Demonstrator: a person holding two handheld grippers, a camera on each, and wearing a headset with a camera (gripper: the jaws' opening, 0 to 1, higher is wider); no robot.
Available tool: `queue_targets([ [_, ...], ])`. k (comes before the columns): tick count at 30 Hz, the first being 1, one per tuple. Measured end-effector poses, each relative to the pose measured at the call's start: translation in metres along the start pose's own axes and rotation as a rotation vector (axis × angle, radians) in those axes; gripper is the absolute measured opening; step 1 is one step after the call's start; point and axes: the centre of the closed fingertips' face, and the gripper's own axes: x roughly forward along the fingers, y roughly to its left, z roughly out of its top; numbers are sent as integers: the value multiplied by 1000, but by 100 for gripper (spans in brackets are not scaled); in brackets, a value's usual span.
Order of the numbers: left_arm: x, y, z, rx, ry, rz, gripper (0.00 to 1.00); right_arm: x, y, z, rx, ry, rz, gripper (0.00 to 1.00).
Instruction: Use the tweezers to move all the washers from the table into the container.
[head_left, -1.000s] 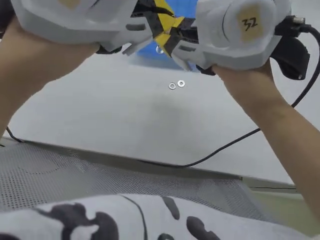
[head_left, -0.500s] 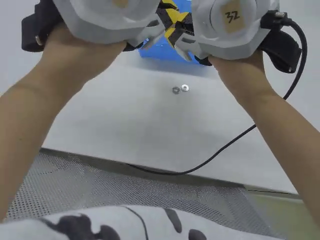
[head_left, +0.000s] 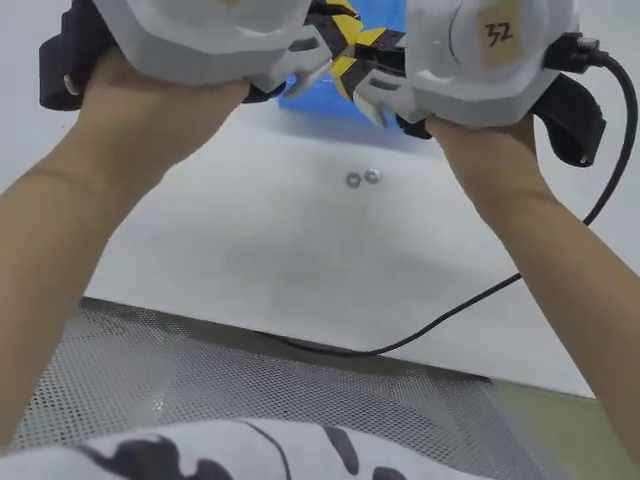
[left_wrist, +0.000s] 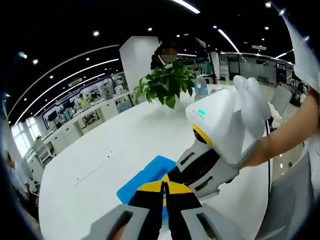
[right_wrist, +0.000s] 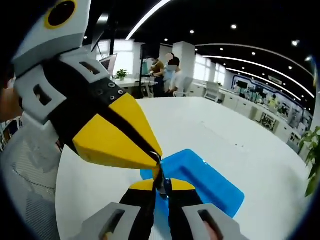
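Observation:
Two small steel washers (head_left: 353, 180) (head_left: 373, 176) lie side by side on the white table (head_left: 300, 250). Beyond them sits the blue container (head_left: 315, 98), partly hidden by the grippers. My left gripper (head_left: 330, 25) and right gripper (head_left: 362, 55) are held high, tip to tip, above the container. In the right gripper view, my right gripper (right_wrist: 160, 186) is shut on a thin dark strip, seemingly the tweezers (right_wrist: 159, 172). The left gripper's yellow tip (right_wrist: 156, 159) meets that strip from above. In the left gripper view, the left gripper (left_wrist: 164, 187) is shut over the container (left_wrist: 142, 182).
A black cable (head_left: 470, 295) runs across the table's right side towards the front edge. A grey mesh seat (head_left: 200, 390) lies below the table edge. A potted plant (left_wrist: 167, 85) stands far back, and people (right_wrist: 167, 70) stand in the distance.
Both grippers stay tip to tip over the container, with only a slight shift in the picture. A small ring seen between the tips a second ago is out of sight now.

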Motion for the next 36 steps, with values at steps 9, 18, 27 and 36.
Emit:
queue_targets([
  [9, -23, -18, 12, 54, -22, -47, 0, -23, 15, 7, 30, -56, 38, 9],
  [18, -17, -28, 5, 78, 5, -107, 0, -37, 34, -7, 25, -28, 64, 8],
  [27, -1, -36, -10, 72, 42, -169, 0, -38, 45, -33, 19, 49, 79, 7],
  [36, -8, -61, -33, 29, 68, -209, 0, -31, 52, -51, 42, 109, 104, 7],
])
